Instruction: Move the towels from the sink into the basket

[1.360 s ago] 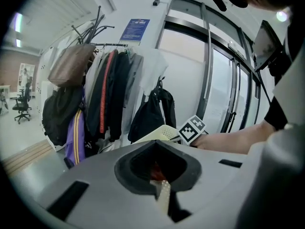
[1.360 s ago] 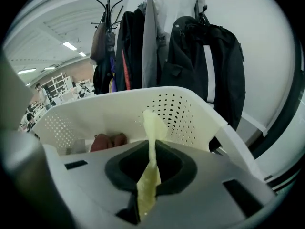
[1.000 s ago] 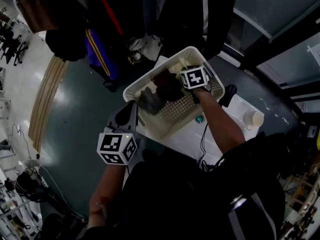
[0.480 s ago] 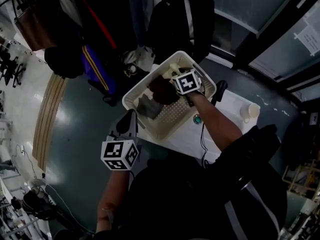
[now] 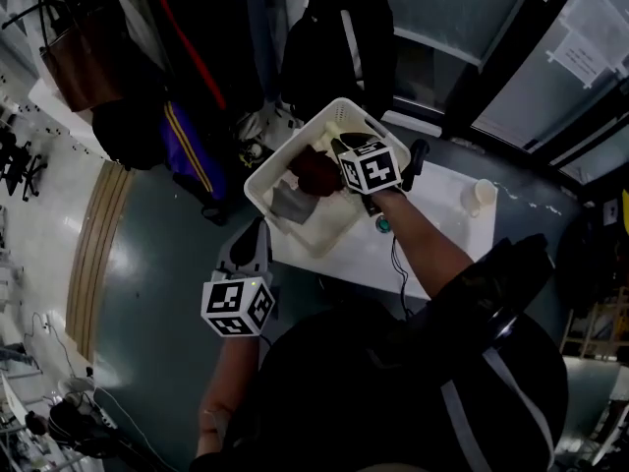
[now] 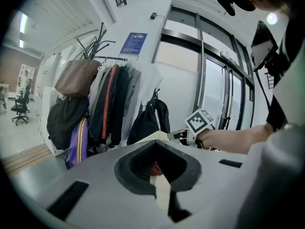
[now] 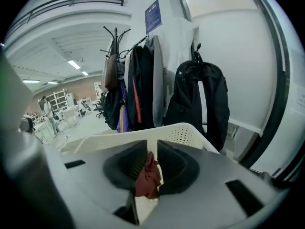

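A white perforated basket point(image 5: 263, 173) stands on the white table point(image 5: 447, 229). In it lie a dark red towel point(image 5: 316, 170) and a grey towel point(image 5: 287, 203). My right gripper point(image 5: 339, 147) hangs over the basket, above the red towel. Its jaws have just been closing and now stand a narrow gap apart. The red towel point(image 7: 148, 175) shows through that gap, apparently loose in the basket below. My left gripper point(image 5: 254, 234) waits off the table's near left edge, shut and empty. In its own view the tips of the left gripper point(image 6: 153, 147) meet. No sink is in view.
A coat rack with jackets, bags and a black backpack point(image 5: 334, 42) stands just beyond the basket. On the table are a paper cup point(image 5: 479, 196), a small teal object point(image 5: 381, 226) and a black cable. Glass doors run along the right.
My right gripper has risen out of the basket, and the red towel has stayed inside. The left gripper has shifted slightly toward the table. The head view has drifted.
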